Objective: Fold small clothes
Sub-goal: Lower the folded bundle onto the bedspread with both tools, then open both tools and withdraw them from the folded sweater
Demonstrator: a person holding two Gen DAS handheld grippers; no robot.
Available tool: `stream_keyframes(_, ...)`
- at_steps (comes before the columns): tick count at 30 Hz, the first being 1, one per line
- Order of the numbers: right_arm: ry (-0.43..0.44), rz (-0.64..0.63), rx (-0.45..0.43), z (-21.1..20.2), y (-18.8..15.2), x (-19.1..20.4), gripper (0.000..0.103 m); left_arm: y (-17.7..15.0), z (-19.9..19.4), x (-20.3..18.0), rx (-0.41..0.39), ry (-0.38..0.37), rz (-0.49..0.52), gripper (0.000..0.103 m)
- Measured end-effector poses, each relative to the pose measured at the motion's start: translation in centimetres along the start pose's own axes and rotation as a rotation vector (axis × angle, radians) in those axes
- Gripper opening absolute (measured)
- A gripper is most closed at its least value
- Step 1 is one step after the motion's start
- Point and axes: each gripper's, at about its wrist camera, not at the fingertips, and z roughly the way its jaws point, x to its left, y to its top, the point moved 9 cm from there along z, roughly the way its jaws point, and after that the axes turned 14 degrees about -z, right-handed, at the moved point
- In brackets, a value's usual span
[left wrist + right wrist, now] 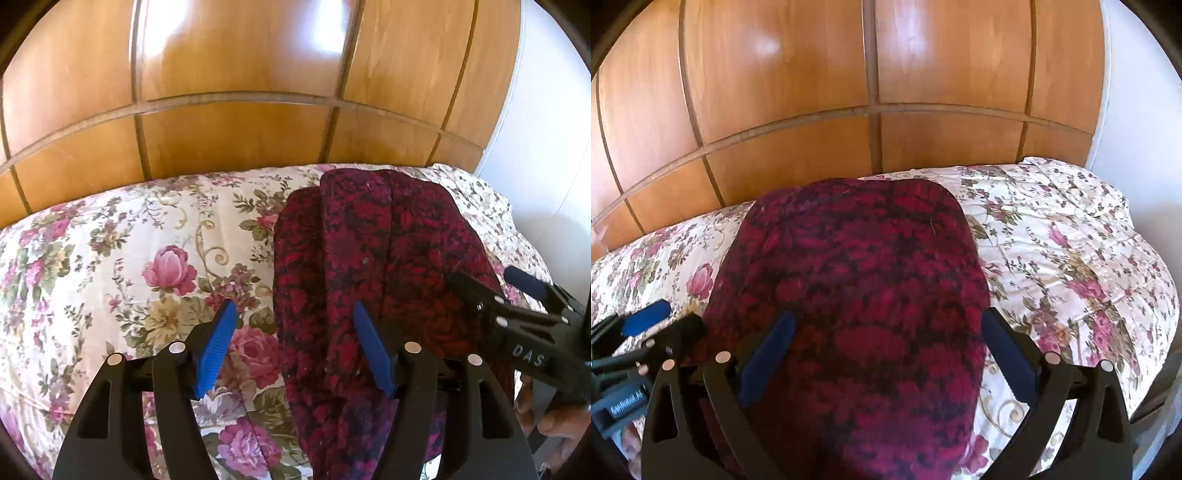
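Left wrist view: left tongs [293, 347] parted, nothing gripped, straddling the left edge of the dark red garment [369, 258], which lies right of centre on the flowered bedspread [110, 258]. Bare bedspread at left; wooden wardrobe [240, 74] above. Right tongs [517, 291] at right edge.

Right wrist view: right tongs [886, 354] wide apart, empty, over the garment [857, 280] at centre. Bare bedspread [1071, 240] at right.
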Motion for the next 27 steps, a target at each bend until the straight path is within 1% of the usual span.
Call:
stream_keyframes(1, -0.006, 0.005, -0.004, -0.3, -0.1, 0.1, 0.100, 0.0, -0.2, 0.0, -0.004, 0.000, 0.001, 0.065)
stream_keyframes(4, -0.029, 0.044, -0.016, -1.7, -0.6, 0.0, 0.101, 0.2, -1.2, 0.0, -0.033, 0.012, 0.003, 0.072)
stream_keyframes(10, -0.075, 0.100, -0.068, -5.3, -1.7, 0.6, 0.101, 0.4, -3.4, 0.3, -0.077, 0.018, -0.002, 0.073)
stream_keyframes(13, -0.124, 0.108, -0.092, -7.1, -2.5, 0.9, 0.101, 0.1, -4.5, 0.5, -0.107, 0.035, 0.004, 0.073)
stream_keyframes(14, -0.135, 0.107, -0.097, -7.5, -2.7, 1.2, 0.101, -0.1, -5.0, 0.5, -0.110, 0.033, 0.007, 0.076)
stream_keyframes(15, -0.143, 0.107, -0.098, -8.0, -3.2, 1.5, 0.101, -0.3, -5.3, 0.6, -0.112, 0.029, 0.009, 0.080)
stream_keyframes(19, -0.156, 0.115, -0.086, -8.8, -4.8, 2.5, 0.101, -1.0, -6.9, 1.0, -0.157, 0.038, 0.003, 0.082)
stream_keyframes(23, -0.159, 0.140, -0.080, -9.3, -6.2, 3.0, 0.101, -2.0, -7.9, 1.4, -0.165, 0.044, 0.000, 0.085)
stream_keyframes(24, -0.162, 0.143, -0.078, -9.4, -6.4, 3.1, 0.101, -2.2, -8.0, 1.5, -0.163, 0.046, 0.001, 0.088)
stream_keyframes(27, -0.168, 0.147, -0.070, -9.6, -6.9, 3.1, 0.101, -2.8, -8.3, 1.7, -0.160, 0.051, 0.000, 0.090)
